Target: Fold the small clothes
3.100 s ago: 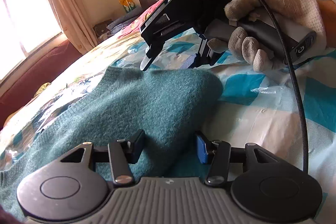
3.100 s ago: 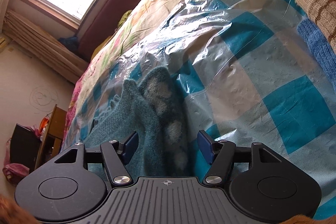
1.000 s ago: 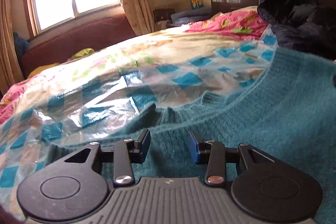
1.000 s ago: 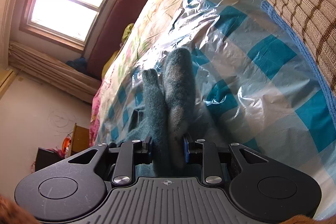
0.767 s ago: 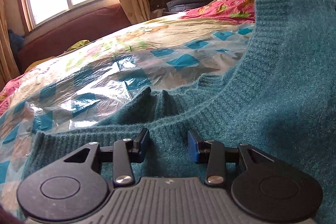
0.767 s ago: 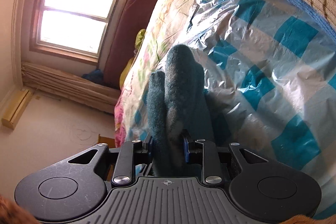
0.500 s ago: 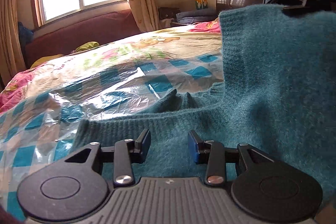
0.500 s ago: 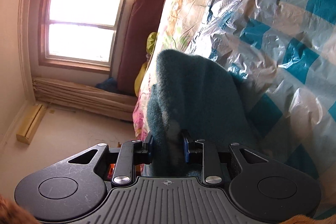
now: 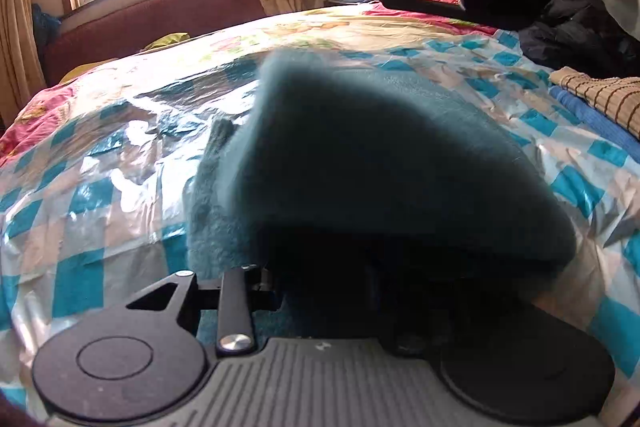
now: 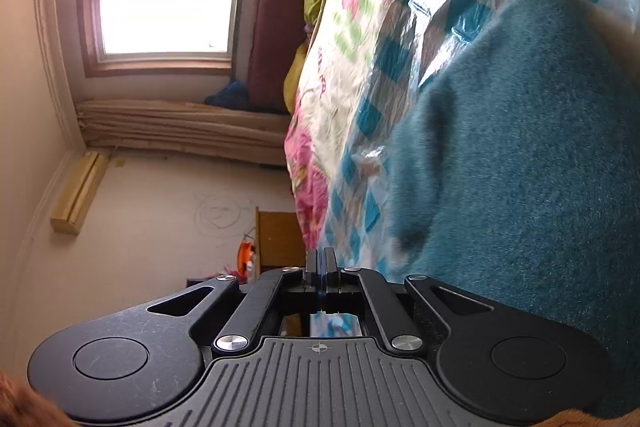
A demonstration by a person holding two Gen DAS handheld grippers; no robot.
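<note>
Teal knit is draping over my left gripper (image 9: 320, 291), hiding its fingers, so I cannot tell whether they are gripping it. My right gripper (image 10: 319, 259) is showing its fingers pressed together with nothing between them. I am seeing the teal sweater (image 9: 384, 155) humped on the bed's checked plastic sheet (image 9: 80, 163), with folded knitwear (image 9: 600, 95) lying near

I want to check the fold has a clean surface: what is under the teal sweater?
The teal sweater lies on a clear plastic sheet over blue-checked bedding. Its raised fold drapes over the left tongs, hiding their tips and whatever lies beneath.
</note>
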